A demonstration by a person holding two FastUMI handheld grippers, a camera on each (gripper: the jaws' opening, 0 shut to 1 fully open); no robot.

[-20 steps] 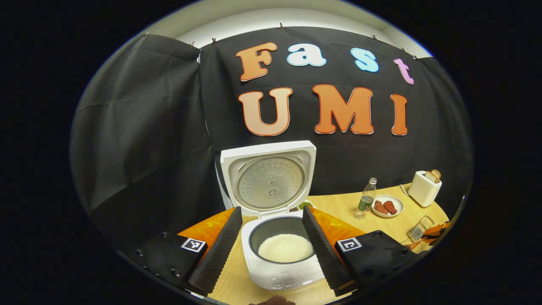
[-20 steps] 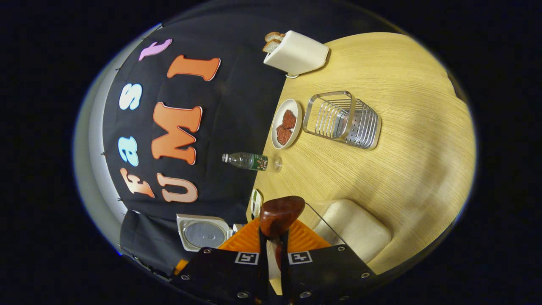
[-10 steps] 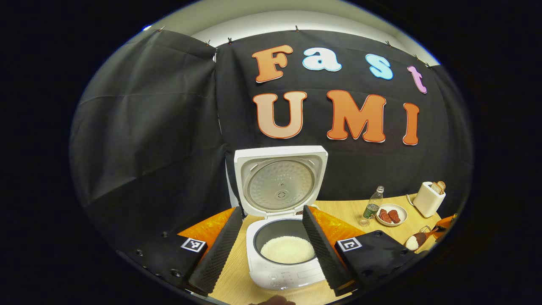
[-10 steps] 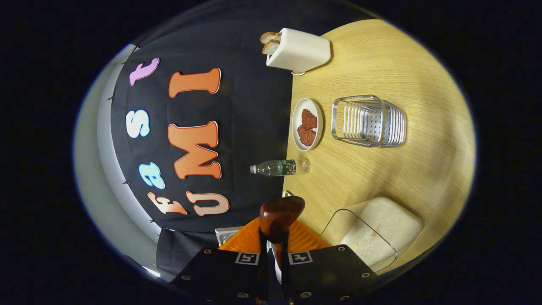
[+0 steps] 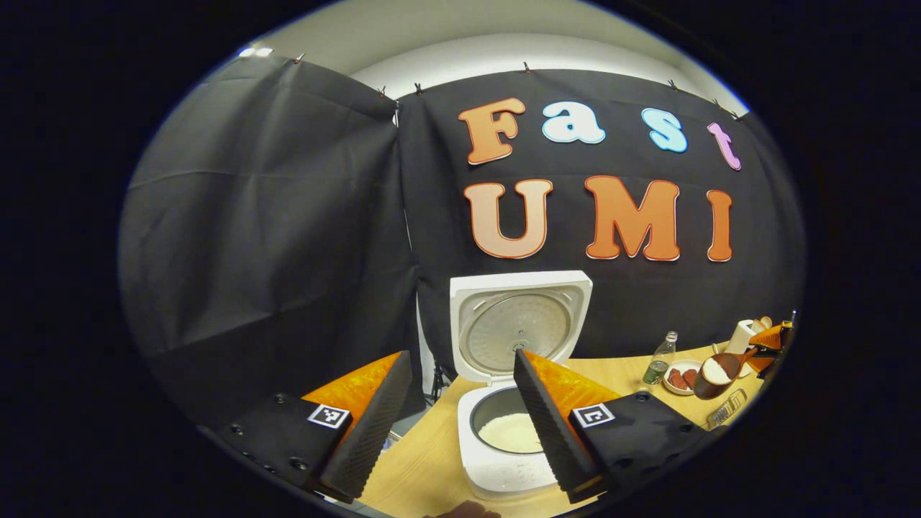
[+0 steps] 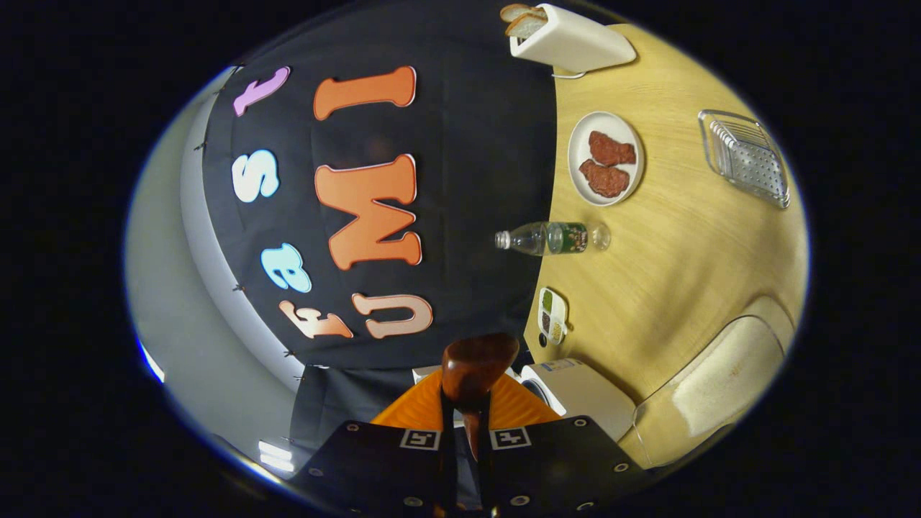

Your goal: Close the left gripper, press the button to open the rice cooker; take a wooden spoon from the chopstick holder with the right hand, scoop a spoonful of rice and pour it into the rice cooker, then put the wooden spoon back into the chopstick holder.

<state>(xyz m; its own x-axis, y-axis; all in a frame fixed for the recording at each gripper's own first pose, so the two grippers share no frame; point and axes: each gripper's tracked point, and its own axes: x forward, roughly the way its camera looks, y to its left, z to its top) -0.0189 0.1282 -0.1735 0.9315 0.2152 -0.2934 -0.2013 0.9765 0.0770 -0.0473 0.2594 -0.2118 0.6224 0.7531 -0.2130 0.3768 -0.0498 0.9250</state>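
The white rice cooker [image 5: 504,467] stands open on the wooden table, lid [image 5: 519,327] upright and white rice in its pot [image 5: 509,433]. My left gripper [image 5: 460,424] is open, held back from the cooker and above the table, with nothing between its fingers. My right gripper [image 6: 466,424] is shut on the handle of the dark wooden spoon [image 6: 478,363]. In the left gripper view the spoon [image 5: 716,370] hangs at the far right with a heap of rice in its bowl. The right gripper view is rolled sideways and has the rice cooker [image 6: 575,388] just beside the spoon.
A clear rice container [image 6: 712,381] lies near the cooker. Further along the table are a small dish [image 6: 552,315], a water bottle [image 6: 550,237], a plate of red pieces [image 6: 606,157], the metal chopstick holder [image 6: 745,157] and a toaster [image 6: 568,39] with bread.
My left gripper has drawn back and swung left, so the cooker looks smaller and further right. My right gripper has carried the spoon away from the rice container towards the cooker.
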